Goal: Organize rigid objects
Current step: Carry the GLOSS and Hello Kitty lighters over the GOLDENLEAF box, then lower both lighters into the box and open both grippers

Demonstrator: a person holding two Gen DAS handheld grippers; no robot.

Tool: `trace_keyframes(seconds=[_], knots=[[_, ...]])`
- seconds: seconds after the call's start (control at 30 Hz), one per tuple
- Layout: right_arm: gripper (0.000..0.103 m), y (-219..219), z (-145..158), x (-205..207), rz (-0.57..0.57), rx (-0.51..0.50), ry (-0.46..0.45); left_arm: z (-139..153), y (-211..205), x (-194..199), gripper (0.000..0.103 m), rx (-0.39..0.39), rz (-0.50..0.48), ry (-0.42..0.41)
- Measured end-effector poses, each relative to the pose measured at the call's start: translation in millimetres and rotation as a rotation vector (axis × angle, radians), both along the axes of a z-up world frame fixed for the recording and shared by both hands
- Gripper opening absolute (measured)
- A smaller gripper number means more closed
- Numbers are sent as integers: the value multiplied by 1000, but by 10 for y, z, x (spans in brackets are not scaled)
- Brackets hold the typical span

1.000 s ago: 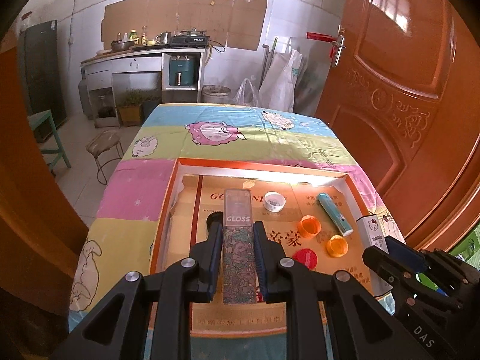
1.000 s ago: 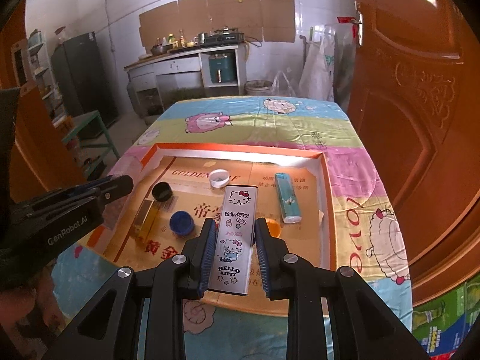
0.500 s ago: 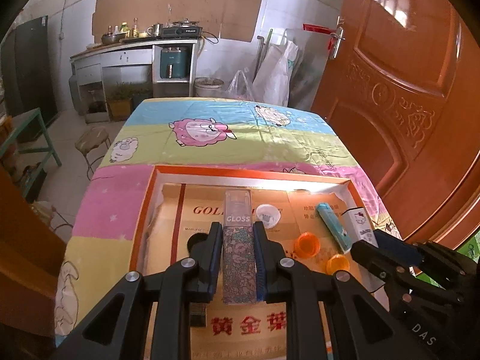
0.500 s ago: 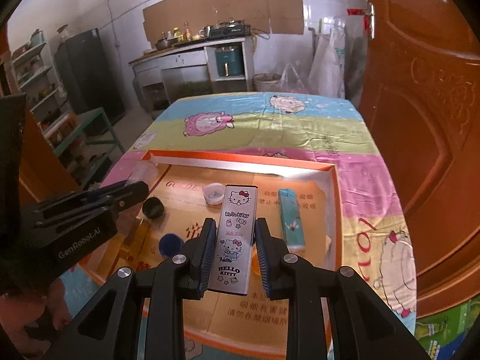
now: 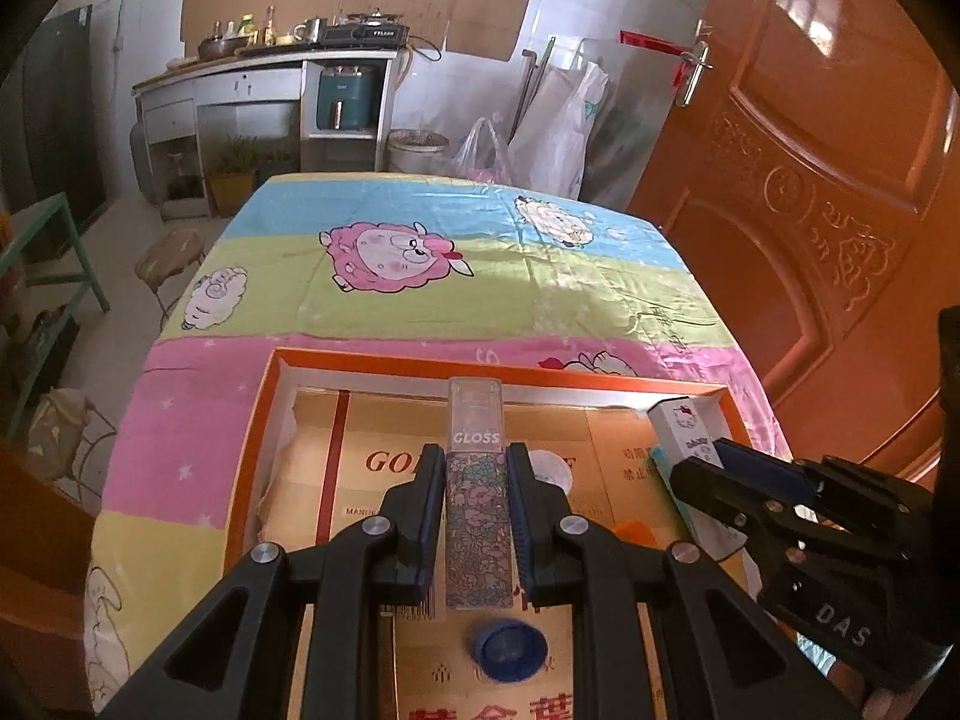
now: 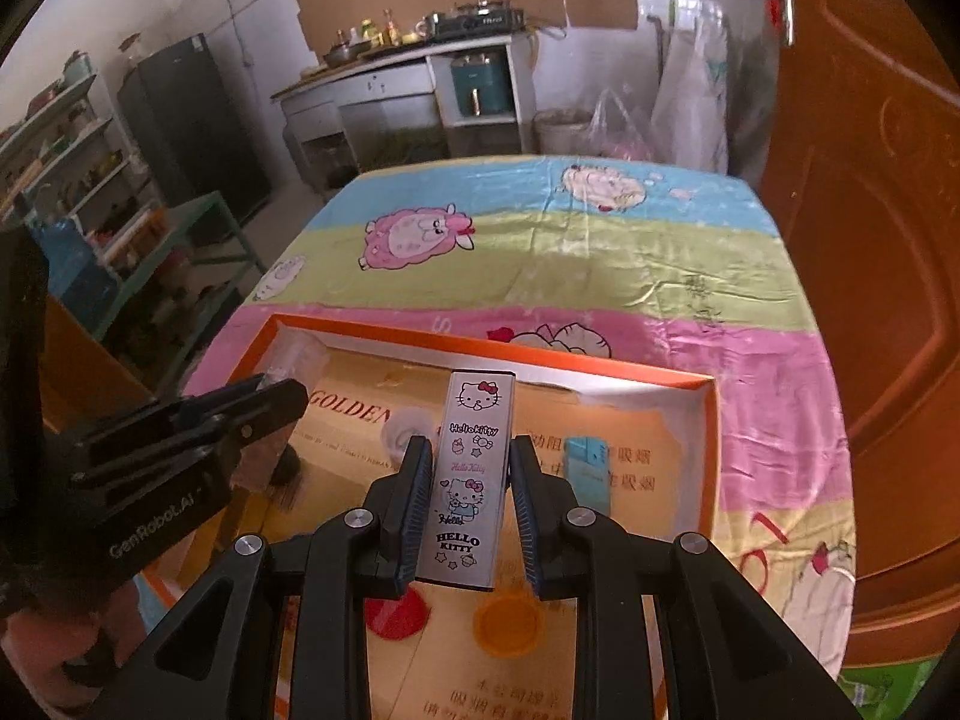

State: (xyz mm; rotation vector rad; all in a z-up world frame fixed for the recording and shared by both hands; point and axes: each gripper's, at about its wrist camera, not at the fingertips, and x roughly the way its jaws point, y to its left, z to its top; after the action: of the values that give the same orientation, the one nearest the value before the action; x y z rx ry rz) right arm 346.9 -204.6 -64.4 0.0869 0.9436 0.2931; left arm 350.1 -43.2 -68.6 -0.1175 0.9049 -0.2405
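While the left gripper [image 5: 474, 495] clamps the gloss case [image 5: 477, 492], the right gripper [image 6: 471, 495] clamps the Hello Kitty case [image 6: 471, 480].

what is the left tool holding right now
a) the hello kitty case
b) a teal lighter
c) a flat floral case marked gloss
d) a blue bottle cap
c: in the left wrist view the left tool is shut on the floral case marked GLOSS, while the blue cap lies in the orange tray below it and the right tool holds the Hello Kitty case.
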Motion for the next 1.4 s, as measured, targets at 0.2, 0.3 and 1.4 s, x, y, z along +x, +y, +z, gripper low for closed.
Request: trace_keyframes(seconds=[0.2, 0.3, 1.4], knots=[[27, -15, -114, 247, 15, 13, 46, -83, -45, 118, 21, -2, -2, 28], [27, 5, -163, 315, 22, 3, 56, -116, -61, 152, 21, 3, -1, 36], [27, 90, -466, 518, 43, -48, 123, -399, -156, 400, 21, 58, -8, 114]])
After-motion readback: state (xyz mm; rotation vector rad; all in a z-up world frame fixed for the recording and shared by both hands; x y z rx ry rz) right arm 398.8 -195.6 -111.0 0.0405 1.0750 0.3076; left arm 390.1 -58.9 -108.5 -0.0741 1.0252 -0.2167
